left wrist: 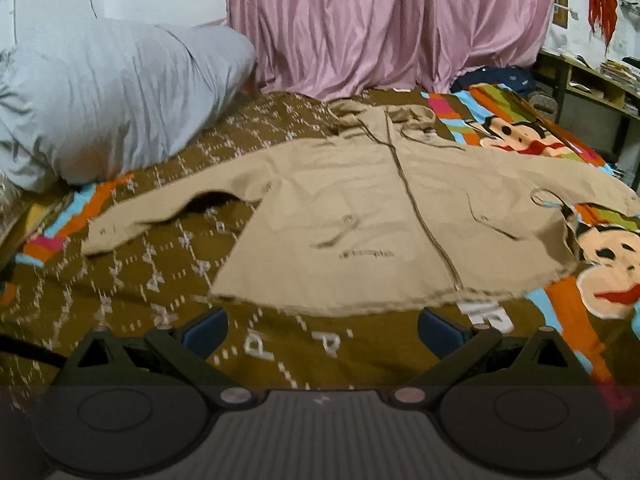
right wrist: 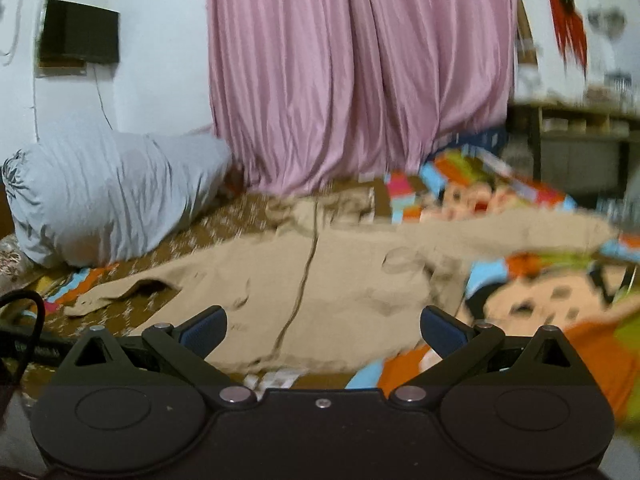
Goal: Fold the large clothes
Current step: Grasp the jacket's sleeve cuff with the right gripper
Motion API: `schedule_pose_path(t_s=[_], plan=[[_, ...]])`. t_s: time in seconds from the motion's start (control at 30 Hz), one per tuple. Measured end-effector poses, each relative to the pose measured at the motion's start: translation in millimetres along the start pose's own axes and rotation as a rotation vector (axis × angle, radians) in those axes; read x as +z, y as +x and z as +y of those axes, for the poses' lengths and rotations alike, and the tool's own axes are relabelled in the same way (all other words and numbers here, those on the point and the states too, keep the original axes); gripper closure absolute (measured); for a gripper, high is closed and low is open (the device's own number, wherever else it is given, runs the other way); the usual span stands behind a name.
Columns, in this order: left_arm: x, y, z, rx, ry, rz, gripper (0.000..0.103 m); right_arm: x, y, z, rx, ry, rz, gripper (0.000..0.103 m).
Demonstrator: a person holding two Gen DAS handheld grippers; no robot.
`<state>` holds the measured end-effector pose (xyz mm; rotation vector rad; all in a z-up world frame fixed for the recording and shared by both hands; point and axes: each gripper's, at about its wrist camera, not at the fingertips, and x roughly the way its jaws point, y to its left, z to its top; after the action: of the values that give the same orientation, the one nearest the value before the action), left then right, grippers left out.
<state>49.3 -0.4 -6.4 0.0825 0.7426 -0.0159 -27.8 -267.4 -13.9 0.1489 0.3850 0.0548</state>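
Observation:
A tan zip-up hooded jacket (left wrist: 360, 208) lies spread flat, front up, on the bed, hood toward the curtain and both sleeves stretched out to the sides. My left gripper (left wrist: 322, 330) is open and empty, just short of the jacket's bottom hem. The jacket also shows in the right wrist view (right wrist: 320, 288), blurred. My right gripper (right wrist: 323, 330) is open and empty, over the hem near the zipper's lower end.
The bed has a brown patterned blanket (left wrist: 132, 300) with bright cartoon monkey prints at the right. A large grey pillow (left wrist: 100, 100) lies at the back left. A pink curtain (left wrist: 380, 20) hangs behind the bed. Wooden shelves (left wrist: 600, 84) stand at the far right.

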Motion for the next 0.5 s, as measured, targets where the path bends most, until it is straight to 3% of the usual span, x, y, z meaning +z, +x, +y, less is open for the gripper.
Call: schedule_pose_path(t_s=[0.1, 0.23, 0.5], plan=[[18, 16, -5, 0.033, 0.004, 0.006, 0.000, 12, 8, -20, -0.060, -0.030, -0.016, 0.000], [37, 43, -10, 0.059, -0.024, 0.042, 0.000, 30, 33, -70, -0.108, 0.042, -0.001, 0.000], [63, 114, -27, 0.023, -0.071, 0.090, 0.000, 67, 93, -220, -0.192, 0.274, 0.027, 0.001]])
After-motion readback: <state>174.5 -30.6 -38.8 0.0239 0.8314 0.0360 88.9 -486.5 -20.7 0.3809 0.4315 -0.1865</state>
